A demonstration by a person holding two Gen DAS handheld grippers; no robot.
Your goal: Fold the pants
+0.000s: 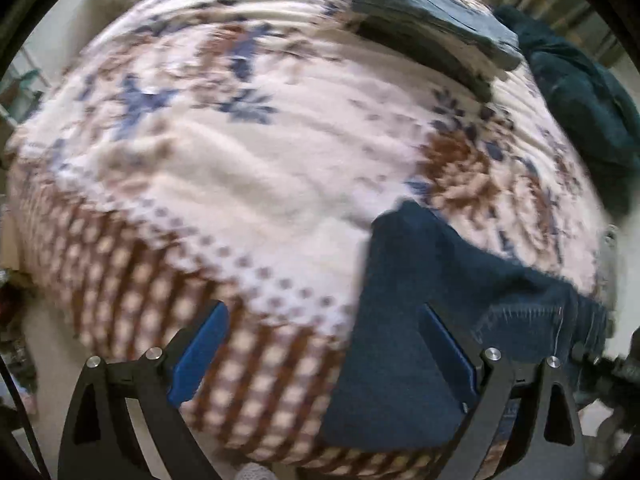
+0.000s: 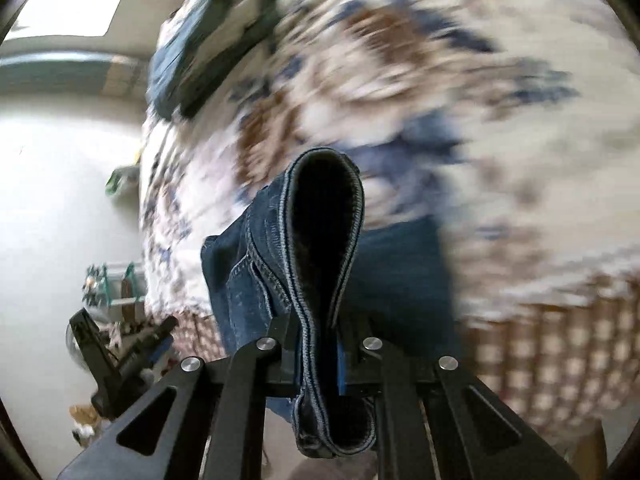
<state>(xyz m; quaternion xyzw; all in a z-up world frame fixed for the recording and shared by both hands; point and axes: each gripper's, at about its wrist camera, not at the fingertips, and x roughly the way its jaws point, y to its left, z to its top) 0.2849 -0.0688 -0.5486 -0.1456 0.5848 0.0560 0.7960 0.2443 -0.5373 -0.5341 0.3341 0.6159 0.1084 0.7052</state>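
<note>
Denim pants (image 2: 320,240) pinched in right claw (image 2: 324,344).

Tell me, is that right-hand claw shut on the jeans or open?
Shut: the right gripper pinches the jeans, whose stitched edge loops out between its closed jaws.

Patterned bedspread (image 1: 248,184), jeans (image 1: 404,320), folded clothes (image 1: 424,20)

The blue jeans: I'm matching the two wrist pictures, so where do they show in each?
Left wrist: blue jeans lie lower right on the patterned blanket, behind the open left gripper.
Right wrist: their hem loops up at centre, pinched in the right gripper.
Shared landmark: the folded dark clothes at the bed's far end.
</note>
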